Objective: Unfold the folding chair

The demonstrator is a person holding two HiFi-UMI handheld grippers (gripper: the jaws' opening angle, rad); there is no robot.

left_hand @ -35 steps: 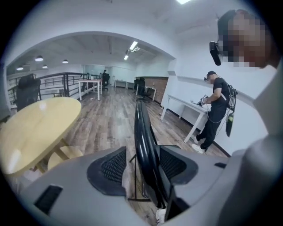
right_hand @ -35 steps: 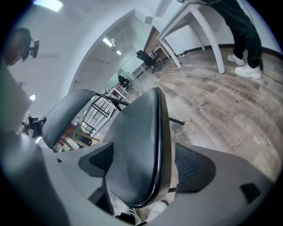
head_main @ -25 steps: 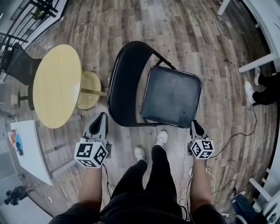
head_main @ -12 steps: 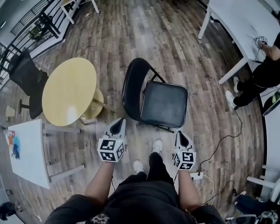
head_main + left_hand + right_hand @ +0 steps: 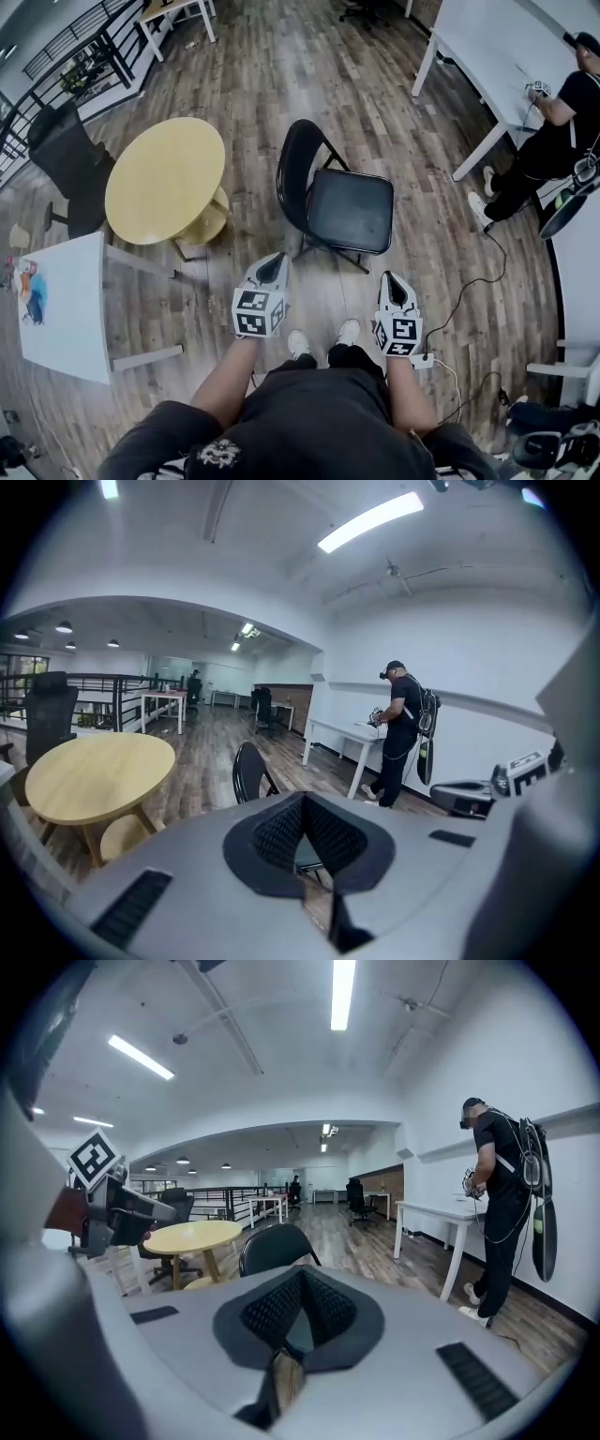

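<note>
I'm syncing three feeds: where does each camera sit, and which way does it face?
Head view: on the head, looking steeply down at the chair; forearms, feet, left tongs and right tongs show.
Left gripper view: on the left tongs, along their shut jaws toward the chair; right tongs at right edge.
Right gripper view: on the right tongs, likewise; left tongs at left edge.
All share the chair and round table.

The folding chair (image 5: 349, 212) has a smooth black seat with a dull sheen on dark metal tubing. The floor (image 5: 281, 84) is streaky wood plank; the round table (image 5: 164, 183) looks smooth, matt, pale wood.
</note>
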